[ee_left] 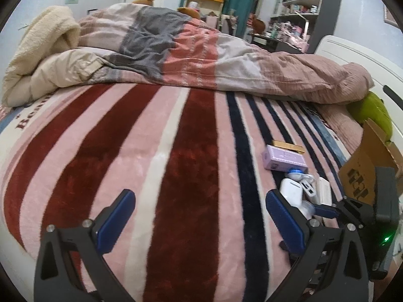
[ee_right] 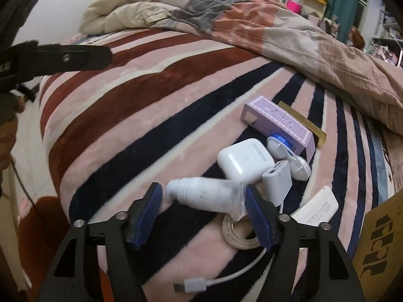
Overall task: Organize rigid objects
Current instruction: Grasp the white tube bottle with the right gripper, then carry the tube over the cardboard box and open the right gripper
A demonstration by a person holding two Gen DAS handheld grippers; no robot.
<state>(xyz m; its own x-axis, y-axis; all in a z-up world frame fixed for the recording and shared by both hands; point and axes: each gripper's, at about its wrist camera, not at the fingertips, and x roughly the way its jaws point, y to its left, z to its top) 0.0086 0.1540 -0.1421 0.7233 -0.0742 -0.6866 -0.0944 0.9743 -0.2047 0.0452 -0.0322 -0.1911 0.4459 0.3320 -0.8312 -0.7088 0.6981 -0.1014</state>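
A pile of small items lies on the striped blanket: a white pump bottle, a white earbud case, a white charger block, a purple box, a gold box, a blue-and-white cap piece, a tape roll, a white card box and a USB cable. My right gripper is open, its fingers either side of the pump bottle's base. My left gripper is open and empty over the blanket, left of the pile.
A cardboard box stands at the right edge of the bed; it also shows in the left wrist view. A rumpled duvet covers the far half of the bed. Shelves stand behind.
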